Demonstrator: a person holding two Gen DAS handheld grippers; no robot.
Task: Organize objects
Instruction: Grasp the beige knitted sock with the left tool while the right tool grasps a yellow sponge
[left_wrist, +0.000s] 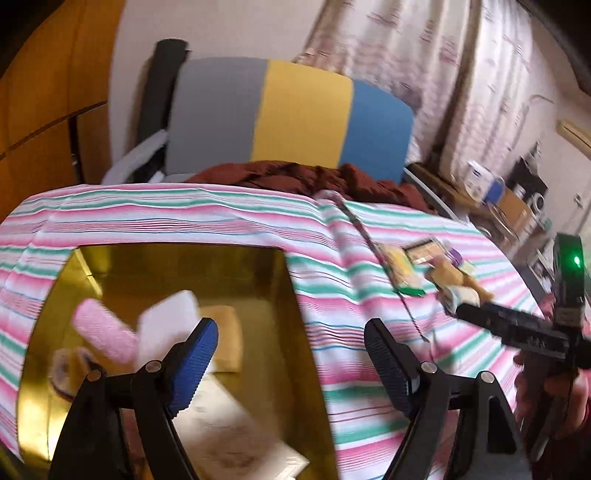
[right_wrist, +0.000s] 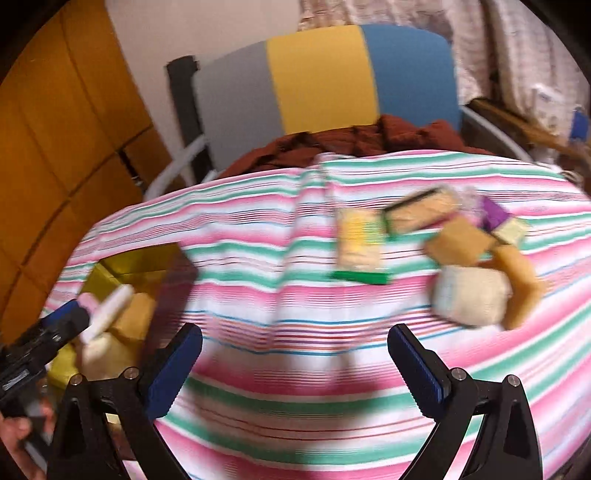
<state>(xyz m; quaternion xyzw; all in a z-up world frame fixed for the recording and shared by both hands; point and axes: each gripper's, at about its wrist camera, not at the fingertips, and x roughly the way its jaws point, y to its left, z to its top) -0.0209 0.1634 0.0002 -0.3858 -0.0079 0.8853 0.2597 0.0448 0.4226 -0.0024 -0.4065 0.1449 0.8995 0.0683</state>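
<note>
Both our grippers gape empty: the loose sponge pile (right_wrist: 469, 258) lies ahead-right of the right gripper (right_wrist: 295, 354), nearer it, while the left gripper (left_wrist: 291, 354) hovers above the gold box (left_wrist: 177, 258).

Striped cloth (right_wrist: 277, 332) lies bare between gold box (right_wrist: 140, 258) and packets (right_wrist: 443, 251).

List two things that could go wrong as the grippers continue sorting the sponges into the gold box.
1. The loose sponges lie crowded and touching; the open right gripper could nudge neighbours or grab two at once.
2. The striped cloth is wrinkled, with a fold running down it; a low gripper might snag it and shift the pile or the gold box, which sits near the table edge.
</note>
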